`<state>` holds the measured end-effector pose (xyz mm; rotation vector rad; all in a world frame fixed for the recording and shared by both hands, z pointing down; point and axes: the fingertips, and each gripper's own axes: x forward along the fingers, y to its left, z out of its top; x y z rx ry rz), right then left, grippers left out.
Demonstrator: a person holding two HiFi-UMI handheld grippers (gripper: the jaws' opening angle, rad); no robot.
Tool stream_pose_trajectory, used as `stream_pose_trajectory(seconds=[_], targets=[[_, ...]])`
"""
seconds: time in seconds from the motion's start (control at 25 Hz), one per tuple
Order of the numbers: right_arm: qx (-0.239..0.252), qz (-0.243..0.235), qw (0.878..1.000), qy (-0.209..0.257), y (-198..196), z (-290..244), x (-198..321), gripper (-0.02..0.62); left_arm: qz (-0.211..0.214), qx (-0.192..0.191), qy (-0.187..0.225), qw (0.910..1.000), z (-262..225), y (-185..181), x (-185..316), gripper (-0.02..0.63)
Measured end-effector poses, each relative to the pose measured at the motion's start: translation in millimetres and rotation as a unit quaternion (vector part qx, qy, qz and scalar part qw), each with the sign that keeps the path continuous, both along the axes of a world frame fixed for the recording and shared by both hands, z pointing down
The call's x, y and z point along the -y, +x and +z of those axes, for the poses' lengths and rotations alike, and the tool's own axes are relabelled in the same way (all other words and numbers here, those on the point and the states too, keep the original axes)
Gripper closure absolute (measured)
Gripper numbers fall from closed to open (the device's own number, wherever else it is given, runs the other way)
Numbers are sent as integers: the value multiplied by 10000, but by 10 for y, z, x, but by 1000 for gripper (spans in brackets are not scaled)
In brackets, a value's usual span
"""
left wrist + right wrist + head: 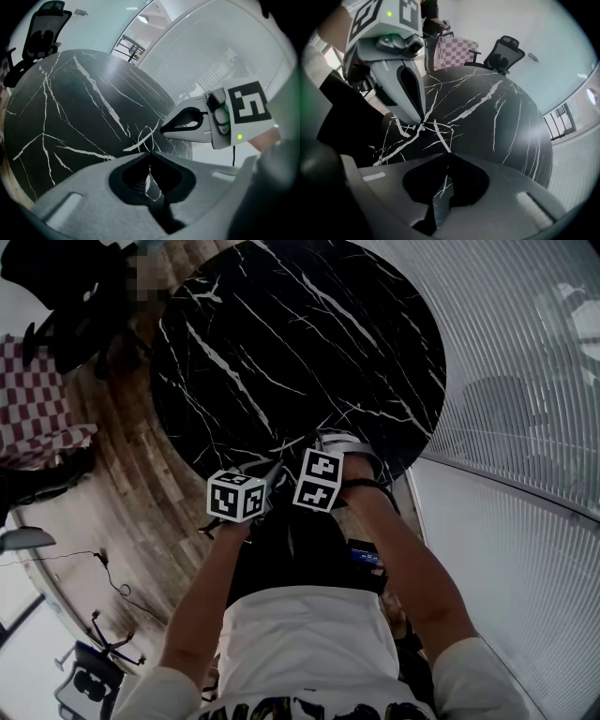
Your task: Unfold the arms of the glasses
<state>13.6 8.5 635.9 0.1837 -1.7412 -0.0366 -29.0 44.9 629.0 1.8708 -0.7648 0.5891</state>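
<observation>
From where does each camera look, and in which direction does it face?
Head view: on the person's head, facing down at the round marble table; forearms and torso show.
Left gripper view: on the left tongs, shut, looking across the table toward an office chair; right tongs show at right.
Right gripper view: on the right tongs, shut, looking over the table; left tongs show upper left.
Shared: both gripper views show thin wire glasses, apparently held between the tips.

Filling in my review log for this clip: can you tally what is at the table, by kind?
grippers: 2, left gripper and right gripper
glasses: 1, thin wire frame gripped by both
table: 1, round black marble
Total: 4
</observation>
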Motion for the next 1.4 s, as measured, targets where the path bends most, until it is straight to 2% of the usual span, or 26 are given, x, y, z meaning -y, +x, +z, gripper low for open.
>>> stream_pose_trajectory(seconds=[0.52, 0.72, 0.8, 1.0, 1.12, 1.24, 1.4], targets=[[-268, -552, 9979, 204, 11, 21, -9, 583, 25, 49, -62, 10000, -5, 3, 2, 595], [-195, -506, 9984, 177, -4, 39, -5, 577, -22, 42, -78, 10000, 10, -2, 22, 594], [-60, -321, 9994, 88, -16, 38, -5, 553, -33, 47, -71, 10000, 19, -3, 33, 594], [286, 189, 9994, -90, 8, -22, 41, 435, 21, 48, -46, 10000, 16, 28, 47, 594], [599, 626, 9961, -175, 53, -118, 44, 402, -3, 40, -31, 10000, 23, 39, 55, 592], [1129, 1242, 9857, -139, 108, -321, 65, 399, -63, 89, 22, 9999, 20, 31, 72, 589], [1759, 2043, 9630, 12, 257, -616, 56, 413, -113, 107, 69, 9999, -12, 11, 90, 582]])
